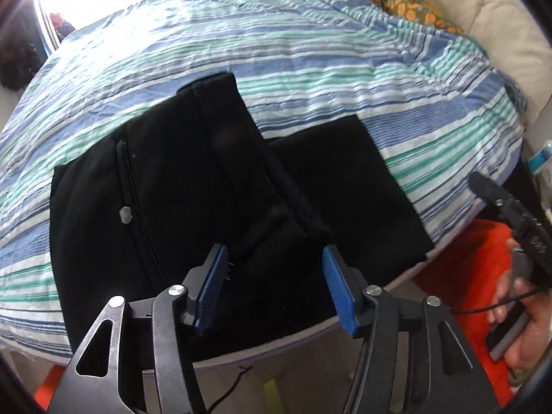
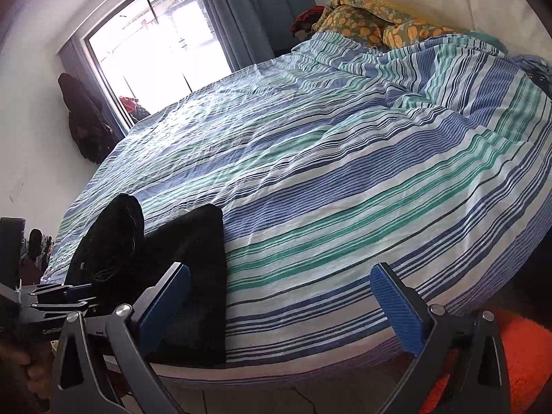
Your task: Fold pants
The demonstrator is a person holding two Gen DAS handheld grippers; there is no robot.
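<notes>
Right gripper (image 2: 280, 277) fills lower frame, blue pads (image 2: 396, 310) wide apart, nothing between them. Black pants (image 2: 193, 252) lie lower left on striped duvet (image 2: 345, 172), hanging over bed edge. Left gripper (image 2: 62, 296) enters at left edge, beside pants. Window (image 2: 155, 45) upper left; orange-patterned blanket (image 2: 379, 24) top; orange rug (image 2: 524, 355) lower right.

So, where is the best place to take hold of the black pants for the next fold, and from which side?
Probably the far hem of the upper leg of the black pants. It lies flat on the striped bedcover with a free, straight edge. Come from above with the left gripper, which is open over the pants near the bed's edge, and reach forward along the leg.
</notes>
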